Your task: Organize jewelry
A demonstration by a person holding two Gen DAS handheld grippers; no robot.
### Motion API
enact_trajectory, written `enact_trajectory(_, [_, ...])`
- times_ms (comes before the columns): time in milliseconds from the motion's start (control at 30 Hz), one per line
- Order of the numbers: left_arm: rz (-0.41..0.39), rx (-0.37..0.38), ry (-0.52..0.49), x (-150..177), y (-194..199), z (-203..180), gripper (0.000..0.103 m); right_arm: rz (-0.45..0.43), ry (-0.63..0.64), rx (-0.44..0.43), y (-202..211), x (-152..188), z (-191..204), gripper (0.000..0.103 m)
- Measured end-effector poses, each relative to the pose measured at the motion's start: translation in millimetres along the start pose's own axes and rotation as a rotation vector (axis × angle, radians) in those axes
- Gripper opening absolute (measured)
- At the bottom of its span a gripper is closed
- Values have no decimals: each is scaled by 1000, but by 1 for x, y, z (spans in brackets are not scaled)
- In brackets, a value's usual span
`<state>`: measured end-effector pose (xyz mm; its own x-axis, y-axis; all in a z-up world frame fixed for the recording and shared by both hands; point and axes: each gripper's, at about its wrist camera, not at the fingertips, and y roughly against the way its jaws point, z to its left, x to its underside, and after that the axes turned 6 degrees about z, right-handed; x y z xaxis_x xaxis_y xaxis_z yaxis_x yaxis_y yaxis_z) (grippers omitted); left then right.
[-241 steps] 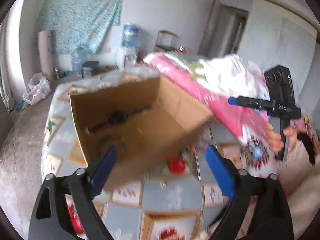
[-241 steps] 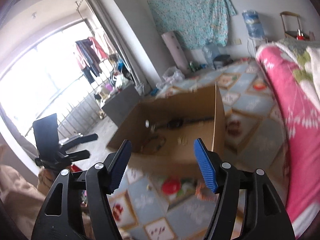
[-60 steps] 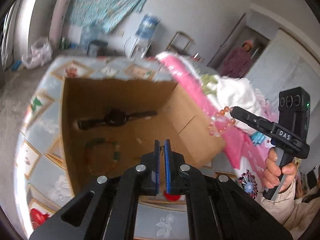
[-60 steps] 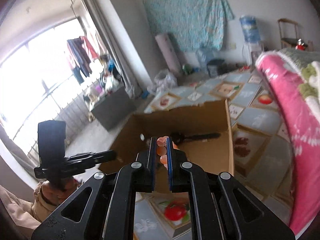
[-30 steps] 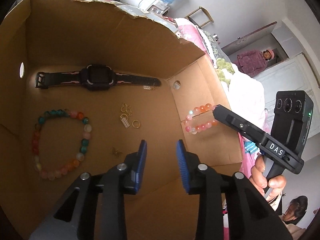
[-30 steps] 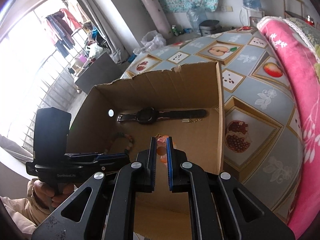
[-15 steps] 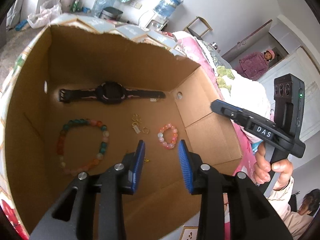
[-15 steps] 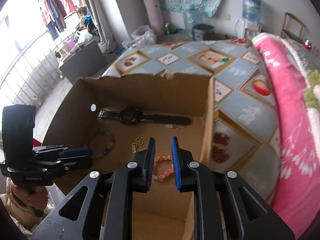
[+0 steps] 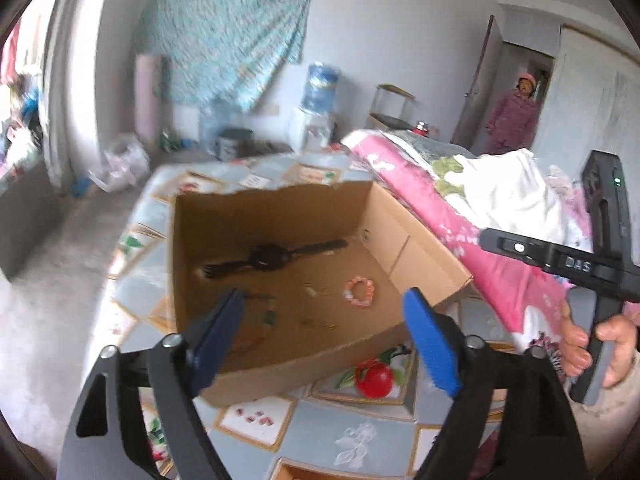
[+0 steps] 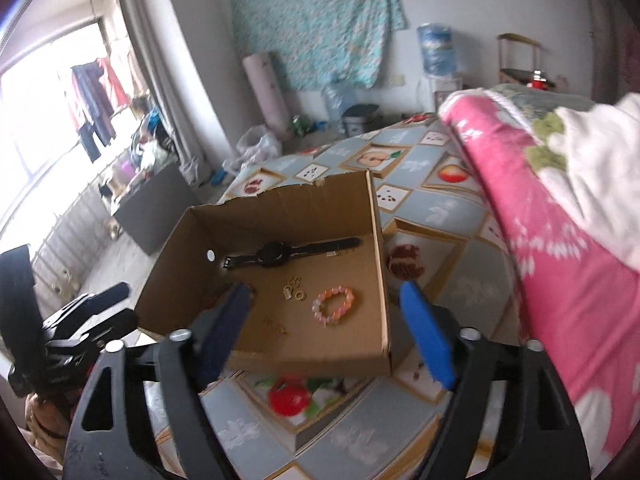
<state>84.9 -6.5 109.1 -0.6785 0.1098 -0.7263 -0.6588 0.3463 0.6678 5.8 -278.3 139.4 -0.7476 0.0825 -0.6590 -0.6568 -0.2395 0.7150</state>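
An open cardboard box [image 9: 416, 258] [image 10: 378, 248] stands on a bed. On its floor lie a black watch [image 9: 272, 258] [image 10: 276, 258], a pink bead bracelet [image 9: 360, 291] [image 10: 334, 306], small gold pieces [image 10: 294, 288] and a multicoloured bead bracelet [image 9: 266, 320], partly hidden by a finger. My left gripper [image 9: 324, 340] hangs above the box's near wall, its jaws opening with nothing between them. My right gripper [image 10: 332, 336] hovers over the near wall too, jaws opening and empty. Each gripper shows at the edge of the other's view.
The bed cover [image 10: 448, 208] has fruit-pattern squares. A rolled pink quilt [image 10: 560, 240] [image 9: 460, 224] lies along the box's right side. A water dispenser [image 9: 320, 120], bags and a bin stand by the far wall. A person in pink [image 9: 516, 116] stands in the doorway.
Both grippers have drawn back and up from inside the box and opened wide. The right gripper let go of the pink bracelet, which now lies on the box floor.
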Motion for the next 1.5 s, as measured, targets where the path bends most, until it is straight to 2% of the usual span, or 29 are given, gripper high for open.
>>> enact_trajectory(33, [-7,-20,-2,3,6,-1,87,-13,-21,16,3,6,1,86])
enact_trajectory(67, [-8,-35,0,6,10,-3,94,-23,-45,44,5,14,2,89])
enact_trajectory(100, [-7,-87,16,11,16,-5,98,-24,-58,67,5,21,4,90])
enact_trajectory(167, [-58,-158,52,21,29,-7,98,-7,-63,110,2,32,8,90])
enact_trajectory(233, [-73,-138,70,29,37,-5,98,6,-53,135,-1,45,14,90])
enact_trajectory(267, [-57,-119,99,33,38,-3,98,13,-43,140,-1,50,18,90])
enact_trajectory(300, [-31,-131,131,34,37,-1,98,16,-36,141,0,54,20,91])
enact_trajectory(367, [16,-201,192,36,34,1,98,14,-22,141,3,60,24,92])
enact_trajectory(467, [26,-247,240,43,39,3,98,-5,7,144,10,64,30,94])
enact_trajectory(567, [12,-320,263,50,46,1,98,-29,23,160,16,67,33,95])
enact_trajectory(633, [13,-337,264,52,48,1,98,-30,17,163,17,70,34,95])
enact_trajectory(700, [30,-339,245,54,45,2,98,-25,14,166,16,71,35,95])
enact_trajectory(833, [87,-419,244,55,33,5,98,-29,30,189,13,72,41,95])
enact_trajectory(1133, [125,-444,292,54,15,10,98,17,78,205,-6,73,51,95])
enact_trajectory(1500, [198,-447,327,44,-13,9,98,74,53,205,-26,66,35,95])
